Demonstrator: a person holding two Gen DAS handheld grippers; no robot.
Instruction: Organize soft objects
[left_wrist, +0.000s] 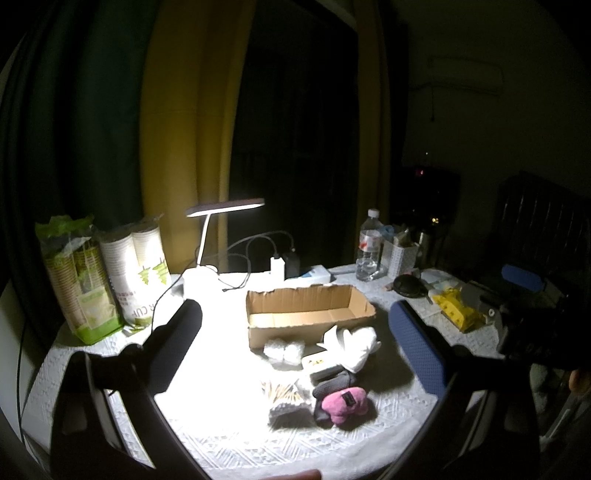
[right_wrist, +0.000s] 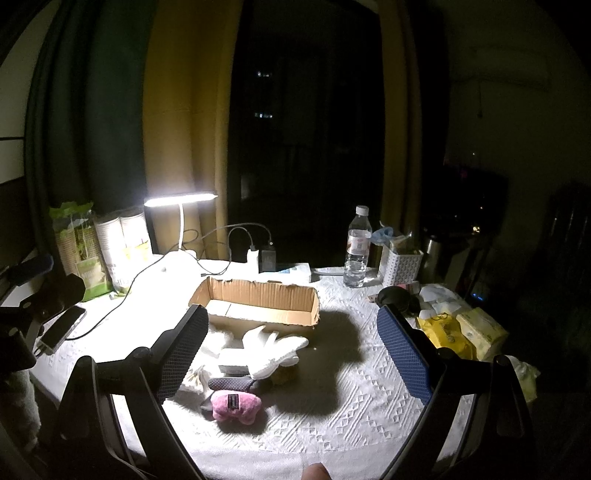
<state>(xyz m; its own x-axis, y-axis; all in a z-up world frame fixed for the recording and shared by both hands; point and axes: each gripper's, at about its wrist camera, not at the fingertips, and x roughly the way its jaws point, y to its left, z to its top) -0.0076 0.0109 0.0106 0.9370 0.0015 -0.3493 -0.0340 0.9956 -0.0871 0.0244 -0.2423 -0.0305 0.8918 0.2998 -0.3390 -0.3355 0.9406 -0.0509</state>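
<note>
Both jaws spread wide, holding nothing — left gripper and right gripper hover above the white tablecloth. Nearest lies the pink plush toy, touching a dark padded piece; just behind, white gloves and a small white box. Farther back — the cardboard box, open, then the lit desk lamp and water bottle.

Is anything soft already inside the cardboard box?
No: the cardboard box shows only its bare floor, while the pink plush toy and white gloves lie on the tablecloth in front of it.
</note>
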